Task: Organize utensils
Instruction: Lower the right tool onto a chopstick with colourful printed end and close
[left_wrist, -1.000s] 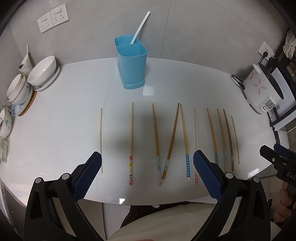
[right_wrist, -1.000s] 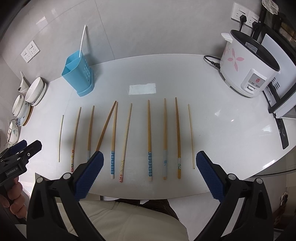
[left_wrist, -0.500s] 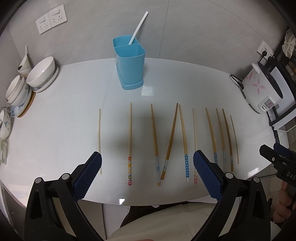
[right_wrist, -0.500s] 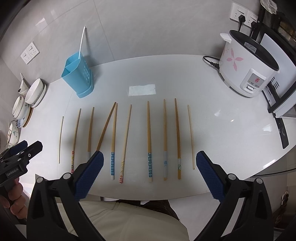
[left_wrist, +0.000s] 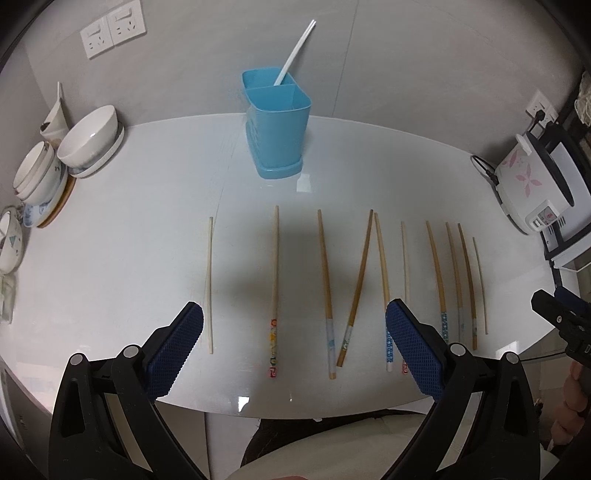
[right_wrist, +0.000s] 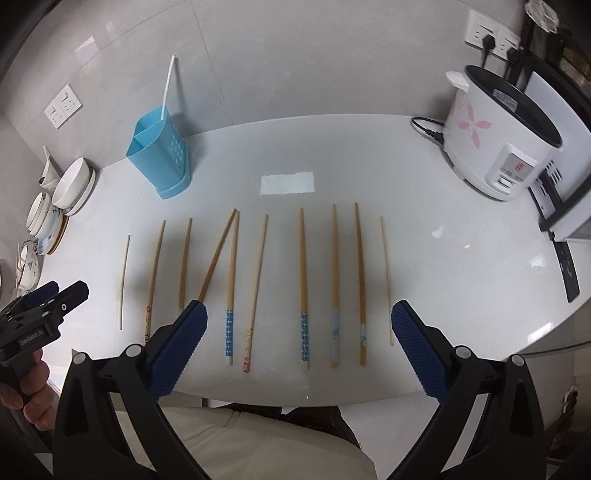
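Several wooden chopsticks (left_wrist: 325, 288) (right_wrist: 303, 284) lie side by side in a row on the white table (left_wrist: 129, 229) (right_wrist: 461, 266), some with patterned ends. Two of them cross at their far tips (left_wrist: 371, 221). A blue two-compartment holder (left_wrist: 275, 122) (right_wrist: 160, 155) stands behind the row with a white chopstick pair (left_wrist: 293, 51) in its back compartment. My left gripper (left_wrist: 293, 332) is open above the near ends of the row's left half. My right gripper (right_wrist: 299, 332) is open above the right half. Neither holds anything.
Stacked bowls and plates (left_wrist: 55, 158) (right_wrist: 59, 199) sit at the table's left edge. A white rice cooker (left_wrist: 528, 188) (right_wrist: 495, 136) with its cord stands at the right. Wall sockets (left_wrist: 110, 29) are behind. A person's trousers (right_wrist: 258, 443) are at the near edge.
Both grippers have drifted slightly forward over the row. Their jaws stay as wide as before and the chopsticks lie unmoved.
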